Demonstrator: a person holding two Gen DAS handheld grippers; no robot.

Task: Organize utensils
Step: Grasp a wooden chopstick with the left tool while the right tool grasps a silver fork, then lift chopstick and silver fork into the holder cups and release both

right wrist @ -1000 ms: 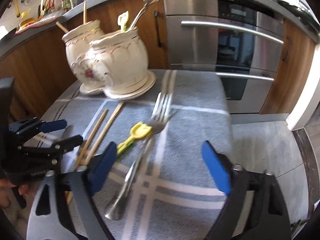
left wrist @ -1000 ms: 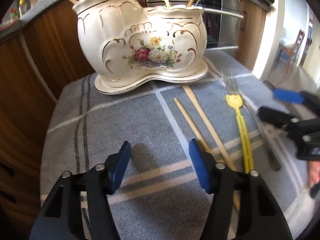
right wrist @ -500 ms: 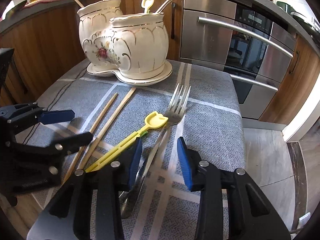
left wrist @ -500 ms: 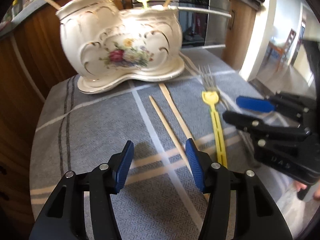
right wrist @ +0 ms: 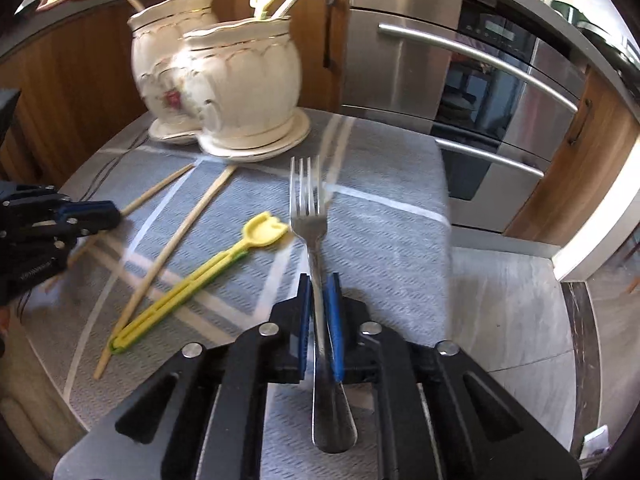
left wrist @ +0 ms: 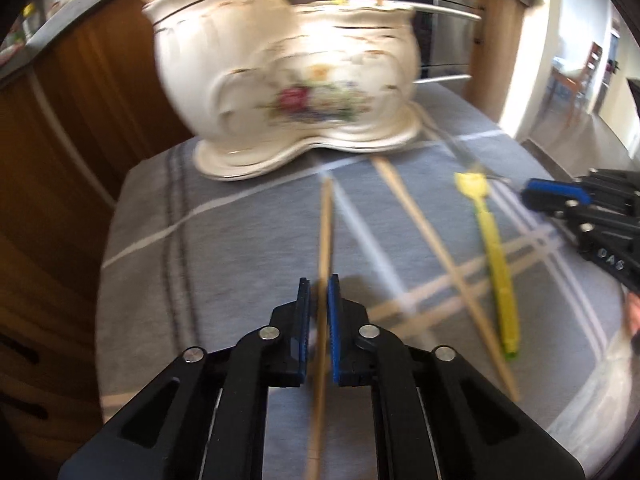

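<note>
**Both grippers have grabbed something off the cloth**

The left gripper [left wrist: 318,300] has its jaws pinched nearly together on a wooden chopstick [left wrist: 325,240], which runs straight out ahead between the blue pads [left wrist: 333,320] toward the ceramic holder [left wrist: 292,80]. That view is pretty blurry, so I can't tell if the far tip is touching the grey checked cloth [left wrist: 240,240] or lifted off it.

The right gripper [right wrist: 320,300] is clamped on the handle of a metal fork [right wrist: 310,216]. The tines point away toward the far side, and the handle end sticks back out behind the pads toward the camera.

Loose on the cloth: a second chopstick [right wrist: 172,248] lying diagonally, and to its right a yellow plastic pick [right wrist: 200,280] with a tulip-shaped head. In the right wrist view they sit left of the fork, the pick's head just beside the fork's neck.

The holder is a cream double pot with gold trim and a flower print, sitting at the far side of the cloth. It's got utensils poking out of the top, including another yellow tulip pick [right wrist: 262,0] and some wooden sticks.

A stainless oven [right wrist: 480,80] sits behind, on the right.
</note>
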